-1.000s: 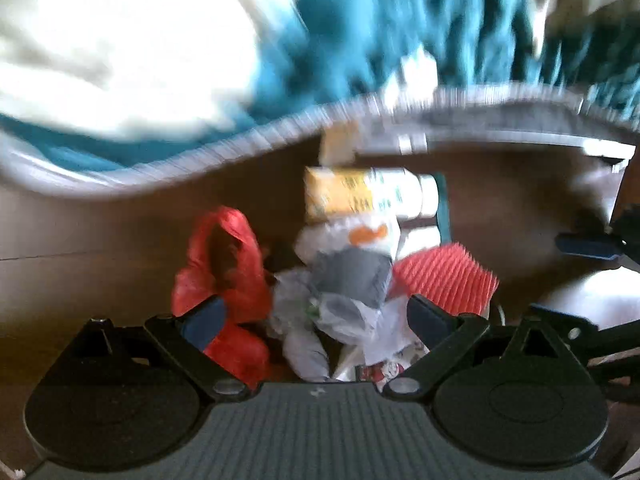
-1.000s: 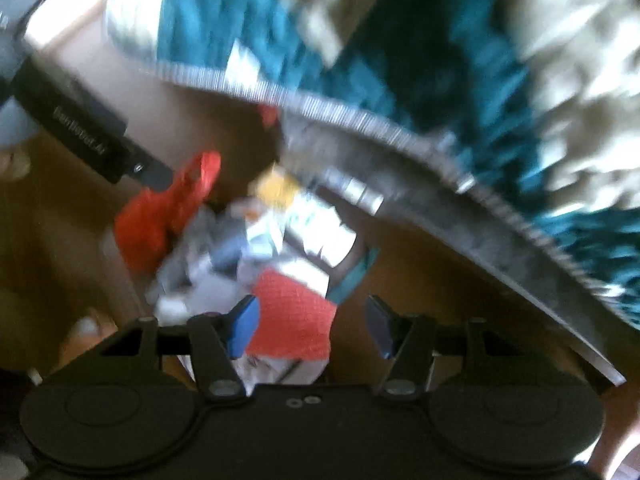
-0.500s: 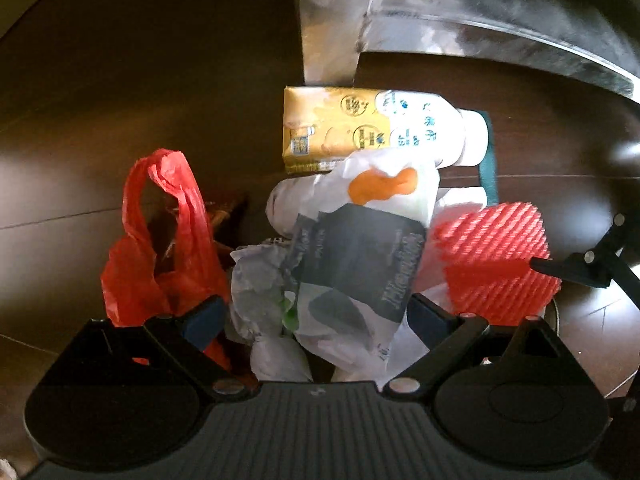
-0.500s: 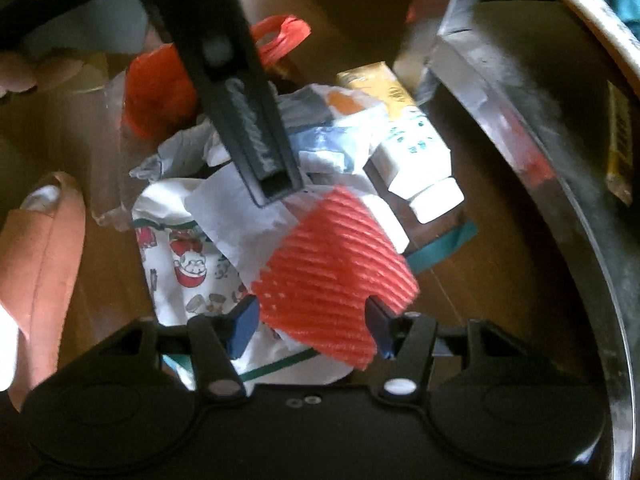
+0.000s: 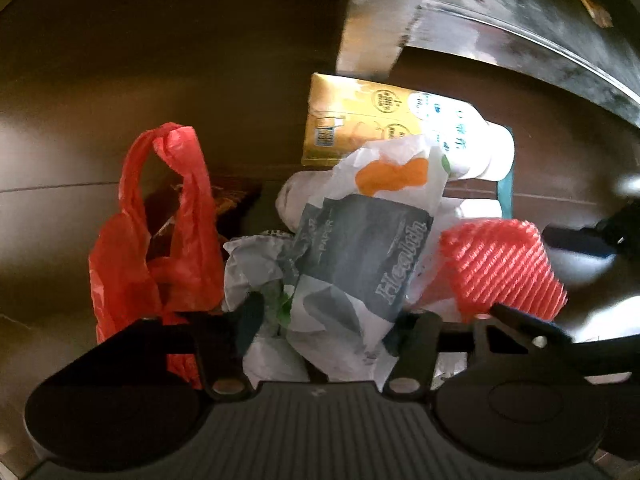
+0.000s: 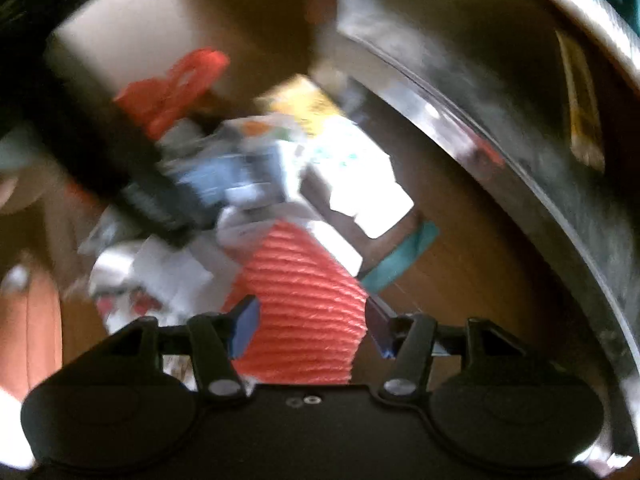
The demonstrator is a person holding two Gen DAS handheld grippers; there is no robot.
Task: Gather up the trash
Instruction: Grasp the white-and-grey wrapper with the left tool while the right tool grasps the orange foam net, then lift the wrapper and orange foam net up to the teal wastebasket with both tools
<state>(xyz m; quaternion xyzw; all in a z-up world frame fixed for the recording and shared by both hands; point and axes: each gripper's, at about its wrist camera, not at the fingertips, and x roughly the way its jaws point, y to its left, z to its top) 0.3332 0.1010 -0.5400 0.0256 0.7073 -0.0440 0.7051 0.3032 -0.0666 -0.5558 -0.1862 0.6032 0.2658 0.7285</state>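
A heap of trash lies on a dark brown surface. In the left wrist view my left gripper [image 5: 324, 324] points straight down. Its jaws are closing on a grey and white paper wrapper [image 5: 360, 264], and both pads touch it. A red plastic bag [image 5: 160, 248] lies to its left, and a yellow carton [image 5: 356, 120] and white bottle [image 5: 468, 136] lie beyond. A red foam net [image 5: 500, 268] sits on the right. In the blurred right wrist view my right gripper [image 6: 310, 328] stands open astride the red foam net [image 6: 304, 300].
A shiny curved metal rim [image 5: 500, 20] runs across the top right, close behind the heap; the right wrist view shows the same metal rim [image 6: 500, 128]. A teal strip [image 6: 400, 260] lies beside the foam net. A person's hand [image 6: 32, 320] shows at the left edge.
Both grippers have come down onto the heap. The left jaws have narrowed from wide open onto the paper wrapper. The right gripper now straddles the red foam net at unchanged width.
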